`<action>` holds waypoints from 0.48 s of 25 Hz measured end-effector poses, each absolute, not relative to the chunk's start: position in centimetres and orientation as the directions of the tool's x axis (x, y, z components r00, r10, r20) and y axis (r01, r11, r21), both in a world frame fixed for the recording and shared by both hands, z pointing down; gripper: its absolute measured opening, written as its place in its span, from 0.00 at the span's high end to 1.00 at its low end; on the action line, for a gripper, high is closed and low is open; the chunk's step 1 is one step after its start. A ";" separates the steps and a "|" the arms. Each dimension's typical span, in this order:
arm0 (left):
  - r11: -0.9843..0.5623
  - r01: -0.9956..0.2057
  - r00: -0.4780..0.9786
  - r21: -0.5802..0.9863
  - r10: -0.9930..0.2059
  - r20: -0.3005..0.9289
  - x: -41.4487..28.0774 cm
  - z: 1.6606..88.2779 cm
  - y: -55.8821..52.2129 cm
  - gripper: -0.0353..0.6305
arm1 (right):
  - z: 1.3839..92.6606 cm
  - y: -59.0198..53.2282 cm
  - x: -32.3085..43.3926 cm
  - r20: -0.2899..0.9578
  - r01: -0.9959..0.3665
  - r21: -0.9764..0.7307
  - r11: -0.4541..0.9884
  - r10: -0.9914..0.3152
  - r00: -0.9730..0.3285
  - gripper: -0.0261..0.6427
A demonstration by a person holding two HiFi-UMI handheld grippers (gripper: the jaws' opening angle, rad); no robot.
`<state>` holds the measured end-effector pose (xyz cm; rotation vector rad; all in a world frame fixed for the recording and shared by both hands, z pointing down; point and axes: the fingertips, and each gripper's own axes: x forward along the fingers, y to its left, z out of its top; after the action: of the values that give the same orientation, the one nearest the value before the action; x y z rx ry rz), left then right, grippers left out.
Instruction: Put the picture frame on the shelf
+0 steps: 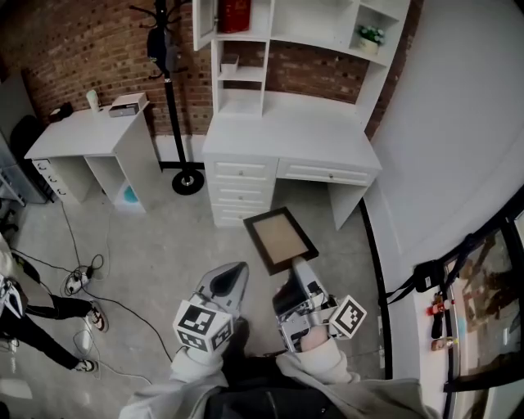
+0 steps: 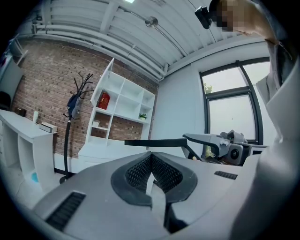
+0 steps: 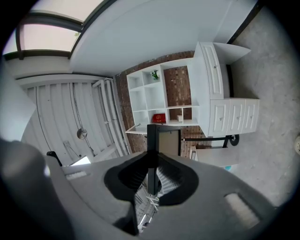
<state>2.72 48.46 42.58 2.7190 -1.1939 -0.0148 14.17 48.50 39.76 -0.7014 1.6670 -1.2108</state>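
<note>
The picture frame (image 1: 281,239), dark-rimmed with a tan middle, hangs above the floor in front of the white desk (image 1: 286,135). My right gripper (image 1: 300,268) is shut on its near edge; in the right gripper view the frame (image 3: 168,142) stands edge-up between the pads. The left gripper view shows the frame (image 2: 154,142) edge-on, level, with the right gripper (image 2: 220,144) behind it. My left gripper (image 1: 237,272) floats beside the frame's left, its jaws (image 2: 150,161) shut on nothing. The white shelf unit (image 1: 242,74) rises on the desk against the brick wall.
A red object (image 1: 233,15) and a small plant (image 1: 370,36) sit in the shelf's compartments. A black coat stand (image 1: 169,90) is left of the desk, then a second white desk (image 1: 82,135). Cables (image 1: 82,278) and a person's legs (image 1: 37,315) are at the left.
</note>
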 end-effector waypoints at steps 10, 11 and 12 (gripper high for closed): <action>-0.649 -0.747 0.658 0.142 -0.752 0.027 1.9 41.4 38.7 0.94 | 38.8 39.1 13.6 -0.380 0.086 -0.921 0.381 -0.826 -0.416 0.88; -0.648 -0.748 0.657 0.144 -0.753 0.027 1.7 41.4 37.6 0.94 | 38.8 38.0 13.3 -0.380 0.087 -0.921 0.380 -0.825 -0.418 0.88; -0.647 -0.748 0.657 0.146 -0.753 0.027 1.5 41.4 36.4 0.94 | 38.7 37.0 13.1 -0.380 0.089 -0.921 0.379 -0.825 -0.418 0.88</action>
<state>1.48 36.44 41.37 2.7264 -1.2425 -0.0541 13.09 36.97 38.70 -0.6582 1.6827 -1.1974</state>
